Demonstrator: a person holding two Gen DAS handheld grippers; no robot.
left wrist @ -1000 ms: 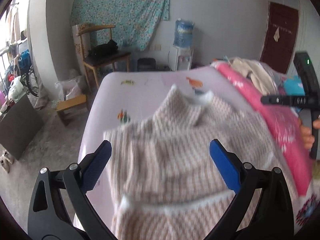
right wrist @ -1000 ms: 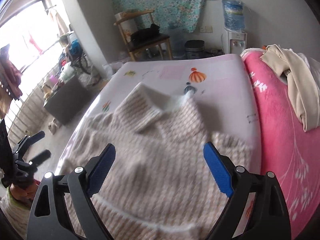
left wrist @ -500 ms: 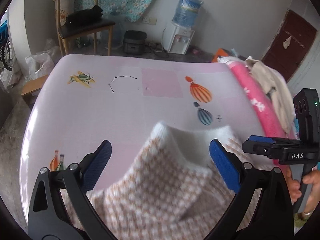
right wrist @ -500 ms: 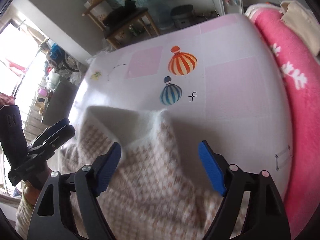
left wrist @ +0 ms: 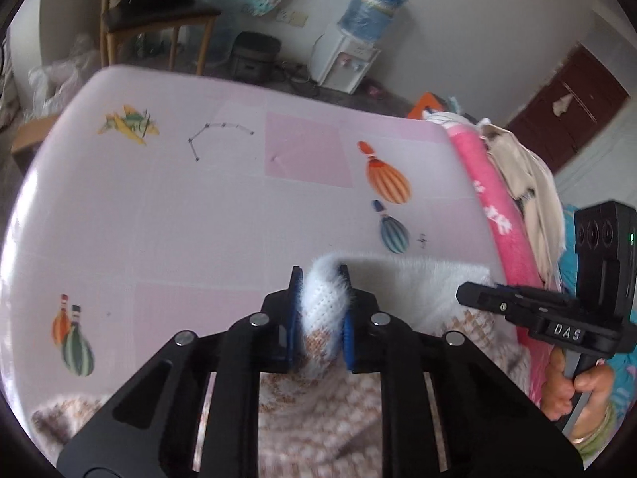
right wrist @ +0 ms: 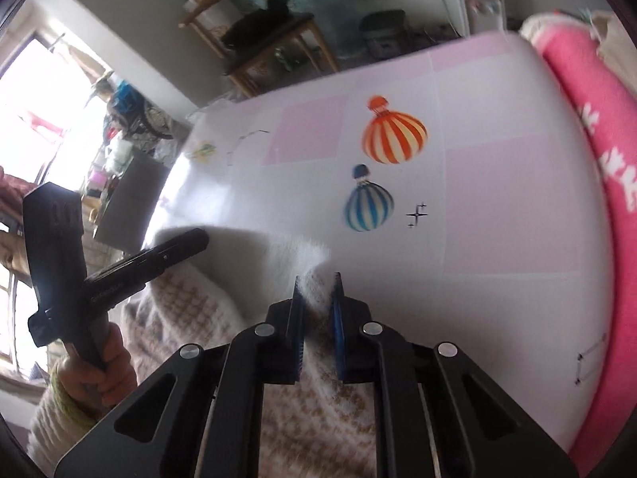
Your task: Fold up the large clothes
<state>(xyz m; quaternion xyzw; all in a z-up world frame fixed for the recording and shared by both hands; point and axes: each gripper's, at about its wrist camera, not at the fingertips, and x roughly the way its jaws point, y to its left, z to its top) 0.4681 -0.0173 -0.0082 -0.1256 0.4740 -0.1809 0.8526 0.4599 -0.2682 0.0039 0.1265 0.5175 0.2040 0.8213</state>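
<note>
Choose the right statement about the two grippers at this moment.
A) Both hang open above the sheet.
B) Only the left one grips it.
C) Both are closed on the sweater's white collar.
C: the left gripper and the right gripper each pinch the sweater's white collar.

Both grippers, wide open a second ago, have just been closing and now pinch the sweater's [left wrist: 318, 394] white collar: the left gripper [left wrist: 319, 279] at its left end, the right gripper [right wrist: 317, 285] at its right. Both views now sit nearer the pink sheet [left wrist: 167, 215].
</note>
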